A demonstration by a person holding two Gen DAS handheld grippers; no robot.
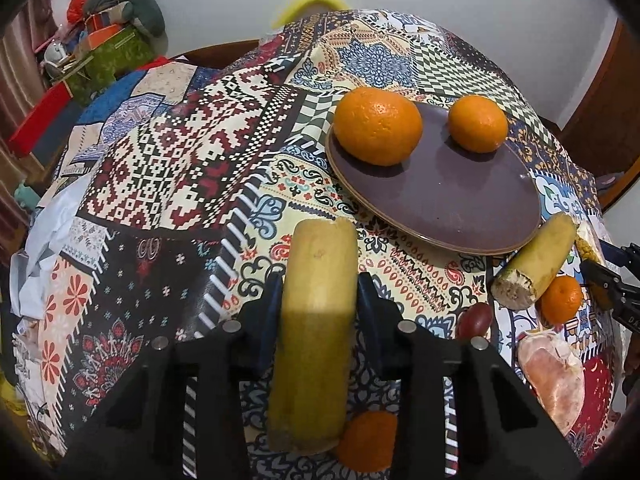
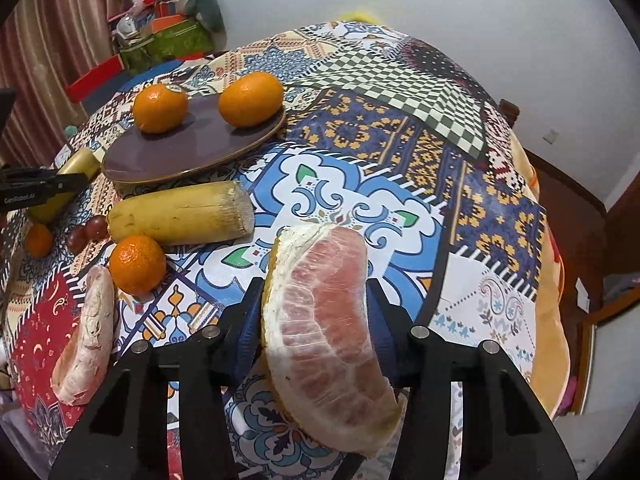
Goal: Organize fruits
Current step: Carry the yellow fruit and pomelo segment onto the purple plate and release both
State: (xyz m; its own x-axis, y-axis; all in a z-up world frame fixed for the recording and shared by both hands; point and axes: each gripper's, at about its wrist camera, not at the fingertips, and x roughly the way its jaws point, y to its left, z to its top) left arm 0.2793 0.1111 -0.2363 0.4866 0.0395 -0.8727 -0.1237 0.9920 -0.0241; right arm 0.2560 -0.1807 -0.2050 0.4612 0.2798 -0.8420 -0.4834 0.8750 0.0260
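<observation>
Both claws are loaded: the left gripper point(image 1: 318, 300) is clamped on a yellowish cut length of sugarcane-like stalk point(image 1: 316, 320), jaws closed against its sides, the piece held off the patchwork-patterned tablecloth point(image 1: 168, 168) just short of the round dark purple plate point(image 1: 440, 200). Over on the other side, the right gripper point(image 2: 316, 312) has its jaws pressed in on a pink peeled pomelo wedge point(image 2: 320, 320), carried above the blue-and-white patch of cloth, well apart from the plate. That plate already carries two oranges point(image 1: 378, 126), one large and one smaller, sitting apart at its far side. Waiting on the cloth are a second cut stalk point(image 2: 180, 212), a small orange point(image 2: 137, 264) touching it, another pomelo wedge point(image 2: 86, 332) and some dark red fruits point(image 2: 86, 234). The danger, I'd say, is the pomelo: soft flesh, squeeze too hard and it tears or slips. And a stalk set down carelessly could nudge an orange rolling off the plate.
</observation>
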